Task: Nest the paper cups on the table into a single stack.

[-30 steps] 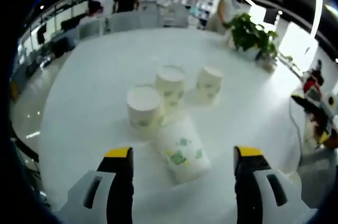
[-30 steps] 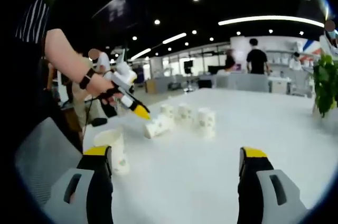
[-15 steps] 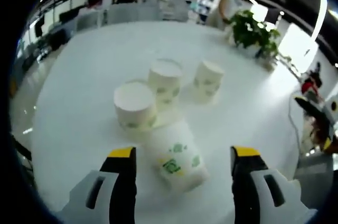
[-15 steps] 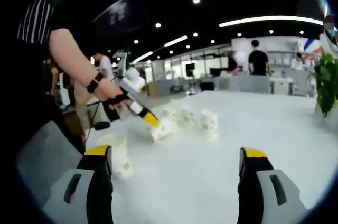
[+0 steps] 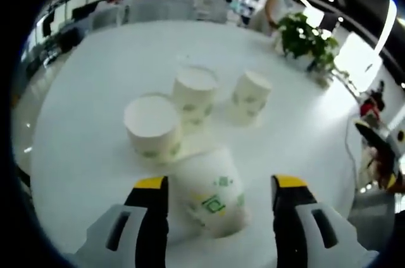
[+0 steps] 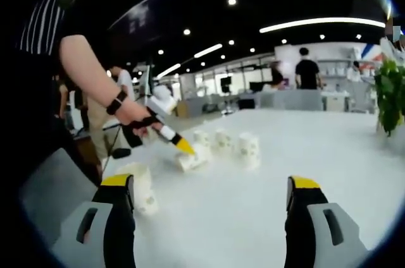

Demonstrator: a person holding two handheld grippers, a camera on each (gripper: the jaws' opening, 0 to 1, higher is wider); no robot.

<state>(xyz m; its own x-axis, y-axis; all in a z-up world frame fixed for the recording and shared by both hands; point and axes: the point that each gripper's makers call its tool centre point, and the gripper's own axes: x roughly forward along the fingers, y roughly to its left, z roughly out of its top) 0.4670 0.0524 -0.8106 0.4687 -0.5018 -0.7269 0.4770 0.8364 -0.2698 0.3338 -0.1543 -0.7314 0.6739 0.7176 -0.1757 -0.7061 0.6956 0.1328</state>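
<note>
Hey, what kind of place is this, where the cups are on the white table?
Probably an open-plan office or showroom. The big white table with the paper cups stands in a wide hall with rows of ceiling lights, desks and people in the background, and a potted plant at the table's edge.

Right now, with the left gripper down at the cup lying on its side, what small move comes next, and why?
Probably ease the left gripper a little further forward, then close. Its jaws stand open on either side of the tipped cup, which lies on the table just short of three upright cups. The right gripper hangs open, holding nothing.
</note>
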